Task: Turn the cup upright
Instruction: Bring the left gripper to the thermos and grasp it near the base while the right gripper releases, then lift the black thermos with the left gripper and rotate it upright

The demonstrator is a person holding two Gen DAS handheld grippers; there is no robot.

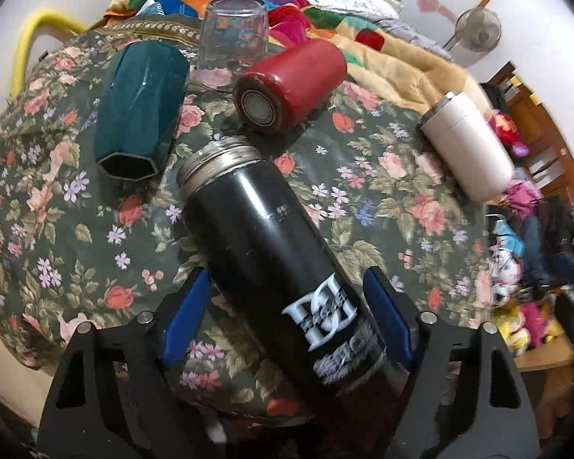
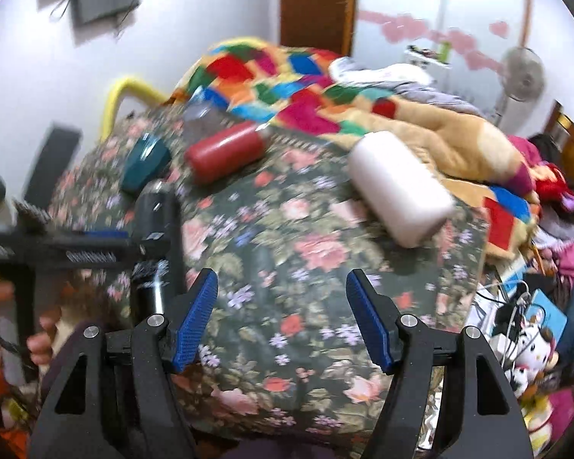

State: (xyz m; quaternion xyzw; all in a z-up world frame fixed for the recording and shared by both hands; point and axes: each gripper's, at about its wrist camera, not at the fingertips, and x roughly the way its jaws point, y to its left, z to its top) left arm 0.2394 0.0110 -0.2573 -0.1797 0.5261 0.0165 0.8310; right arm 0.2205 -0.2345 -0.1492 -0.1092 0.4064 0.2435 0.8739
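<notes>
A black flask [image 1: 275,252] with a silver threaded mouth lies on its side on the floral cloth [image 1: 57,229]. My left gripper [image 1: 287,306] is open, its blue pads on either side of the flask's lower body, the right pad close to it. In the right wrist view the black flask [image 2: 157,222] shows at the left with the left gripper's arm across it. My right gripper [image 2: 281,302] is open and empty above the cloth [image 2: 287,237]. A white cup [image 1: 467,145] lies on its side at the right; it also shows in the right wrist view [image 2: 398,187].
A teal hexagonal cup [image 1: 137,111] and a red cup [image 1: 291,84] lie on their sides; a clear glass [image 1: 231,42] stands upside down behind them. A patchwork blanket [image 1: 382,38] is bunched at the back. The bed's right edge drops to clutter [image 2: 528,325].
</notes>
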